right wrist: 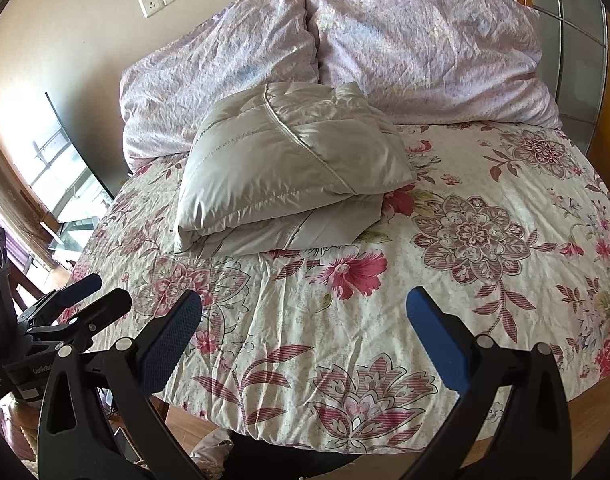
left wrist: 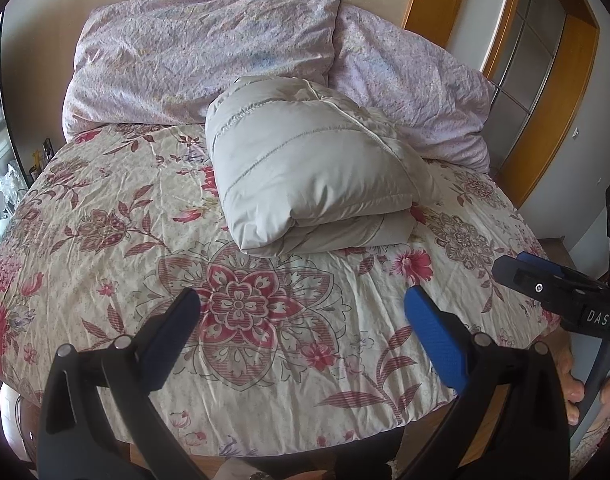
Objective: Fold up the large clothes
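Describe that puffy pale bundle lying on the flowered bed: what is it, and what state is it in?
The quilted jacket looks like a pale grey-beige padded garment with a slight sheen, stitched in lines and edged with light piping. It is folded into a thick, rounded bundle, layers stacked and a fold edge facing the cameras. It rests on the floral bedspread and seems to touch the lilac pillows behind it. Both grippers are open and clear of it.
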Available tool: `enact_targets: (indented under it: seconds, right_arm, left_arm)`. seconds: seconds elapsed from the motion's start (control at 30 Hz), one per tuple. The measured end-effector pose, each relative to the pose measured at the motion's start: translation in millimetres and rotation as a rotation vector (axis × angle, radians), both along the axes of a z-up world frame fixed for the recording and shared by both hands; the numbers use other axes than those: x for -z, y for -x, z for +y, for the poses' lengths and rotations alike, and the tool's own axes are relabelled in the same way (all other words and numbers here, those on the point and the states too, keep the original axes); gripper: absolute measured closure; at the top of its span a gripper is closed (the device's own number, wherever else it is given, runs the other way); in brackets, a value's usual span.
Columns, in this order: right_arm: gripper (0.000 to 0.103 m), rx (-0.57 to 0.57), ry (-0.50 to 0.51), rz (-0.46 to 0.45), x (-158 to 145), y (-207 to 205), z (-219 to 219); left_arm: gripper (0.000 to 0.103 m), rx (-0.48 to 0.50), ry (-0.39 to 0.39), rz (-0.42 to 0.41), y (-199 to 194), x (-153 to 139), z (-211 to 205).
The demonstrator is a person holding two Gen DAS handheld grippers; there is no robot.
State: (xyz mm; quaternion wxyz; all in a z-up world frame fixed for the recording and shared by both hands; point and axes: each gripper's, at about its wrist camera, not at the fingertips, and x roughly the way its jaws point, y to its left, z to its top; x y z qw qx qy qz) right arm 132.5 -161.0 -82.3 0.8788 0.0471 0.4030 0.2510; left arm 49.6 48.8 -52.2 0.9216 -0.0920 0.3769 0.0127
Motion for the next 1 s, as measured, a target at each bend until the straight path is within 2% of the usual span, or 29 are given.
enact_targets:
  seconds: [1.0]
  right_arm:
    - [0.001, 0.0, 0.003, 0.009, 2.5, -5.6, 1.0]
  left_arm:
    - [0.002, 0.003, -0.007, 0.006, -3.7, 1.9, -0.1]
